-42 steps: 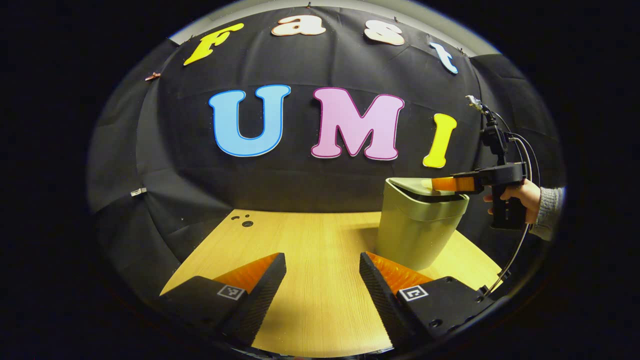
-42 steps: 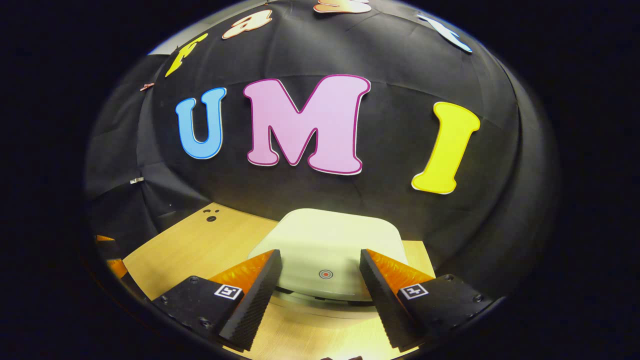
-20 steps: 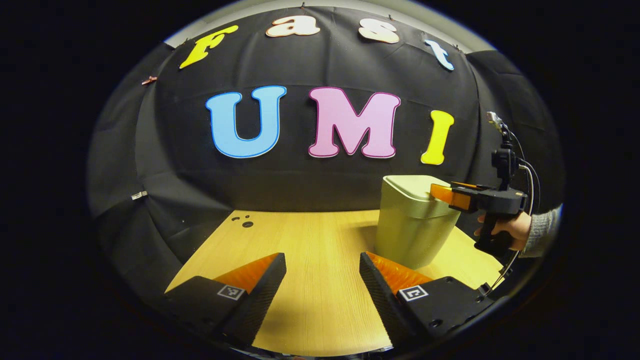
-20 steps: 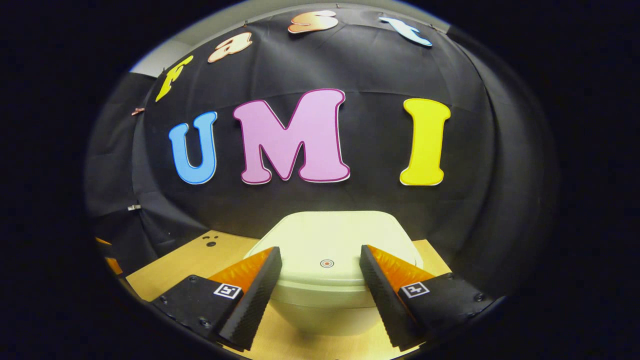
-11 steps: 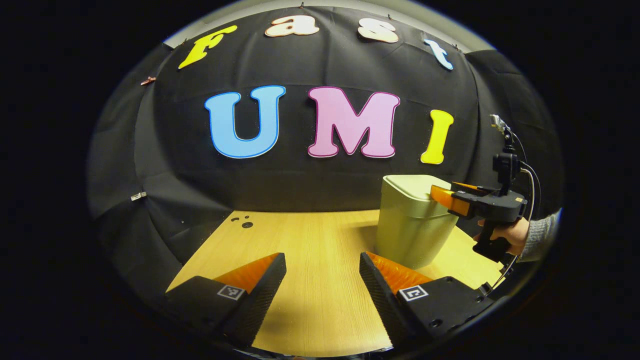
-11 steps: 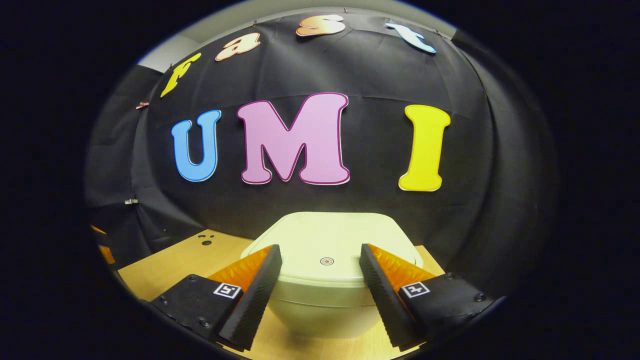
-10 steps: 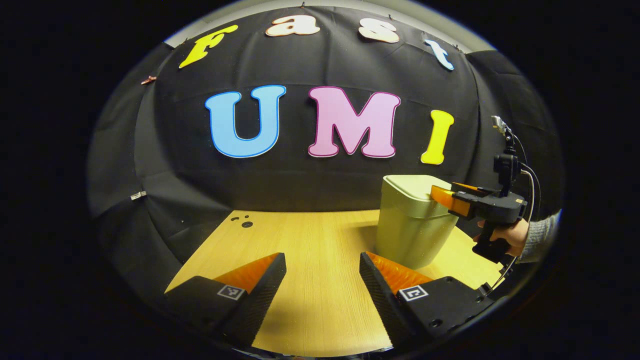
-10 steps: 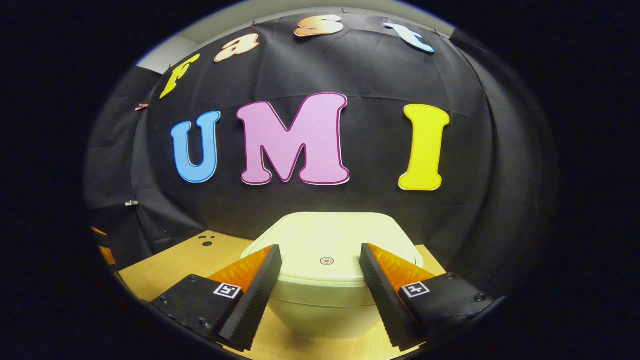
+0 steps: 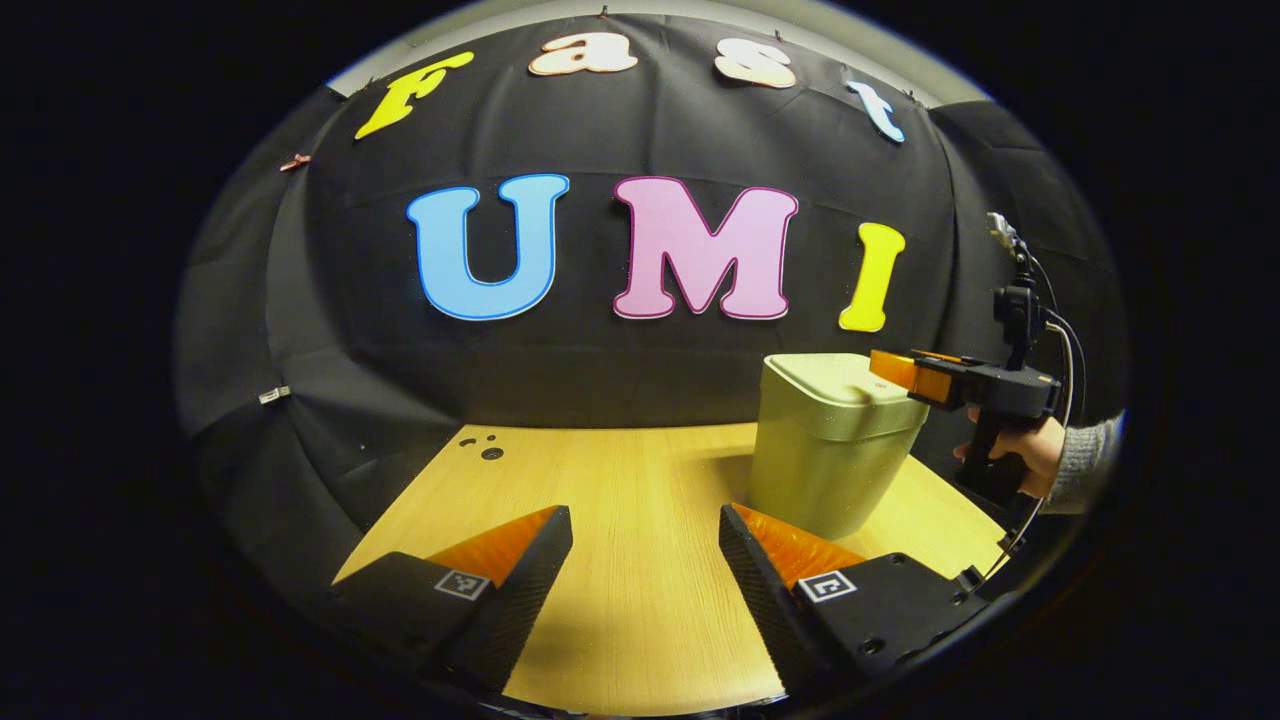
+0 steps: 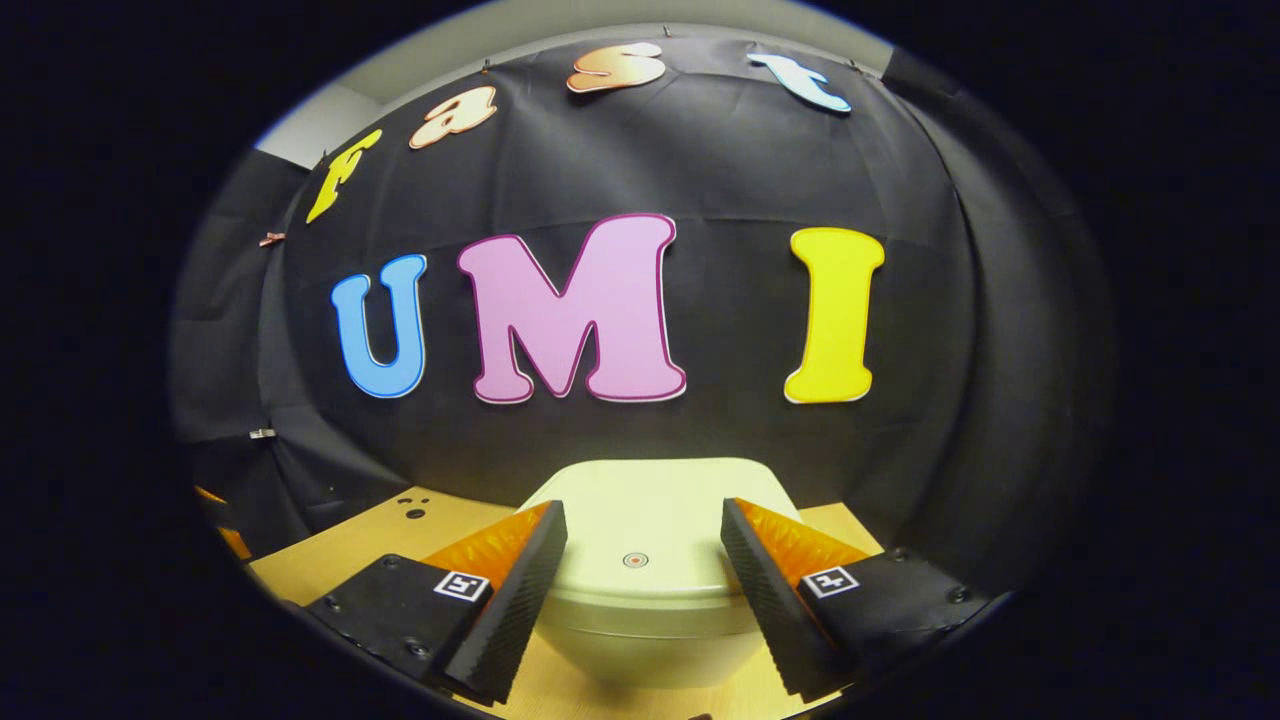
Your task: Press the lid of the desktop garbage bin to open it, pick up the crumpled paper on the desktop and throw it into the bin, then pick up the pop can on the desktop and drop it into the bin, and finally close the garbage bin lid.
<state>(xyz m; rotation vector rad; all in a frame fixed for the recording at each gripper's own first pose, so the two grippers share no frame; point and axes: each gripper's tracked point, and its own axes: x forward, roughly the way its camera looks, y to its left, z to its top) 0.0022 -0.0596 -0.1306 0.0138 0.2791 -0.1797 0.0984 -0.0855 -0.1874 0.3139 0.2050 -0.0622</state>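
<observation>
One pale green plastic desktop bin [image 9: 835, 450] with rounded corners stands on the light wooden table [image 9: 620, 500], toward three o'clock in the left gripper view, close to the black cloth wall [image 9: 620, 370]. Its flat lid [image 10: 650, 510] lies closed over the mouth, so nothing inside can be seen; a small round red mark [image 10: 634, 559] sits near the lid's front edge. In the left gripper view, the left gripper [image 9: 645, 570] hangs low over bare tabletop at six o'clock, its two fingers spread wide apart, holding and touching nothing. At three o'clock in that view, the right gripper [image 9: 895, 365], held in a person's hand [image 9: 1030, 455] with a grey knitted sleeve [image 9: 1090, 460], is level with the bin's top, its tips just above the lid's near edge; whether they touch the lid cannot be told. In the right gripper view, that gripper's fingers [image 10: 520, 590] are spread wide, either side of the lid at six o'clock, gripping nothing.
</observation>
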